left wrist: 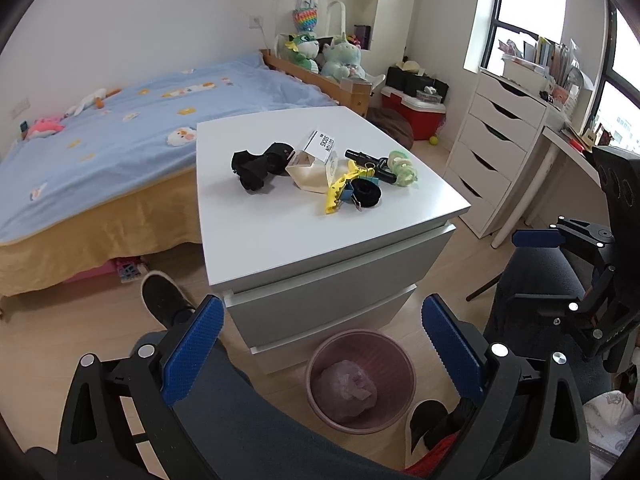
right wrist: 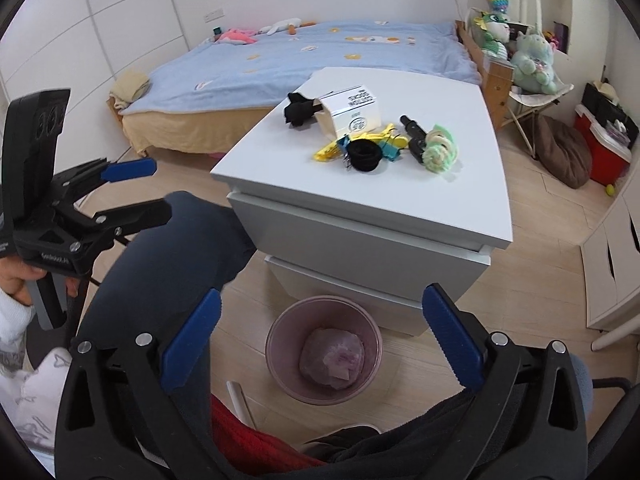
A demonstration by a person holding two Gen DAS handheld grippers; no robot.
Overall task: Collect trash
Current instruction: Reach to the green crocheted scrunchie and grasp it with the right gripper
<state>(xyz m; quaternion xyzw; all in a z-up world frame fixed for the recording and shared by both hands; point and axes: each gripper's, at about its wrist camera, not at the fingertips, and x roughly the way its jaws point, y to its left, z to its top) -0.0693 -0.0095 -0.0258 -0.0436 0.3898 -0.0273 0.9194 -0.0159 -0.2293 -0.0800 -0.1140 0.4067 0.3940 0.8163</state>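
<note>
Pink bin with one crumpled wad; two empty claws.

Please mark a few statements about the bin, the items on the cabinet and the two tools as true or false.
1. The pink bin stands on the floor in front of the white cabinet. True.
2. The bin is empty. False: a crumpled pale wad lies in it.
3. The right tool is open with nothing between its fingers. True.
4. The socks box is in the bin. False: it lies on the cabinet top.
5. The left tool grips the yellow clip. False: it is open and empty, and the clip lies on the cabinet.
6. A black sock lies beside the box. True.
</note>
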